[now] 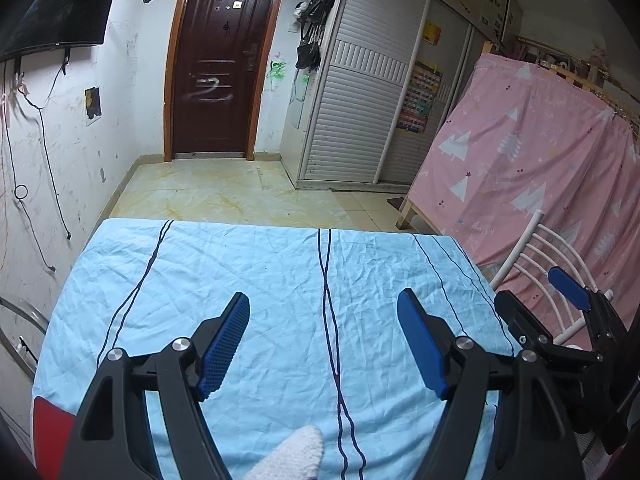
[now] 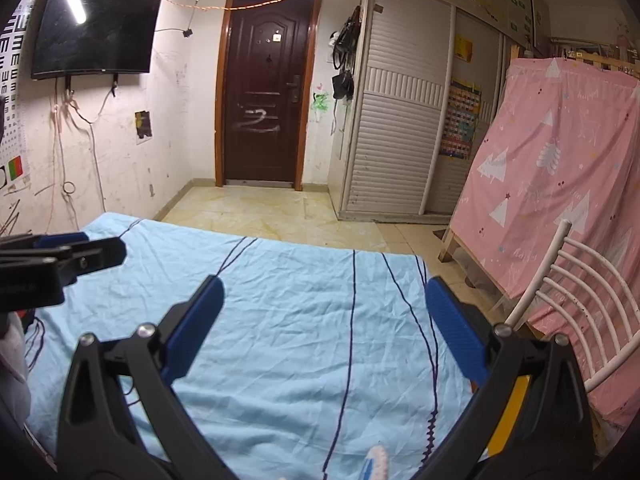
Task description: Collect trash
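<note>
My left gripper [image 1: 323, 296] hangs open over a table under a wrinkled light-blue cloth [image 1: 260, 272] with dark wavy lines; nothing lies between its blue pads. My right gripper [image 2: 324, 283] is open too, above the same cloth [image 2: 288, 300], with an empty gap. Each gripper shows in the other's view: the right gripper [image 1: 538, 294] at the table's right edge, the left gripper [image 2: 80, 252] at the left. A white fluffy piece [image 1: 296, 456] pokes in at the bottom edge, and a white-pink bit [image 2: 376, 460] does likewise. A red thing [image 1: 48, 428] sits at the near left corner. No clear trash shows on the cloth.
A white metal chair [image 2: 580, 280] stands close to the table's right side, with a pink cloth on a wooden frame [image 2: 560, 184] behind it. Beyond the table lie tiled floor [image 1: 224, 192], a brown door [image 1: 216, 64] and a white slatted wardrobe [image 1: 360, 92]. A TV [image 2: 92, 28] hangs on the left wall.
</note>
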A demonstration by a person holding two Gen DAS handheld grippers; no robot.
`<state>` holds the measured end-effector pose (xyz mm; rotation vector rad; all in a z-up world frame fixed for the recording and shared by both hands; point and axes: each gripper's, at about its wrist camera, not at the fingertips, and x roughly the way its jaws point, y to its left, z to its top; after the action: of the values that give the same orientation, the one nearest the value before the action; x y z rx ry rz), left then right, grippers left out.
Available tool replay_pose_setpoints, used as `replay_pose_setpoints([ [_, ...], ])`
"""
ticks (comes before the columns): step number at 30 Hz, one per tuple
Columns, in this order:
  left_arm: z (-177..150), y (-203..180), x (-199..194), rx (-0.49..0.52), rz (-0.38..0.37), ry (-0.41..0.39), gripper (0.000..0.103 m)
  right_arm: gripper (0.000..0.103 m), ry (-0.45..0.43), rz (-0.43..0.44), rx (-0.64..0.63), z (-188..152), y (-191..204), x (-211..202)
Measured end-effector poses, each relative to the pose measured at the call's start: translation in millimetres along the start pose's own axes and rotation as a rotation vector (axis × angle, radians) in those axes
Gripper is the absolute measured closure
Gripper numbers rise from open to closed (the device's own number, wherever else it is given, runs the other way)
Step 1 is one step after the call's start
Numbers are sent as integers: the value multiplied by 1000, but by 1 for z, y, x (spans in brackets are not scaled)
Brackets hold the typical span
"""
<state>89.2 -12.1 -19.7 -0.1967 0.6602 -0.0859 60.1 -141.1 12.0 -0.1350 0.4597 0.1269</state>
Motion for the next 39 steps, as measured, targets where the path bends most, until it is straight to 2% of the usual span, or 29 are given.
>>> replay_pose_setpoints([
  [39,-4,3,6,-38,3,15,36,6,11,4,-6,-1,1,3],
])
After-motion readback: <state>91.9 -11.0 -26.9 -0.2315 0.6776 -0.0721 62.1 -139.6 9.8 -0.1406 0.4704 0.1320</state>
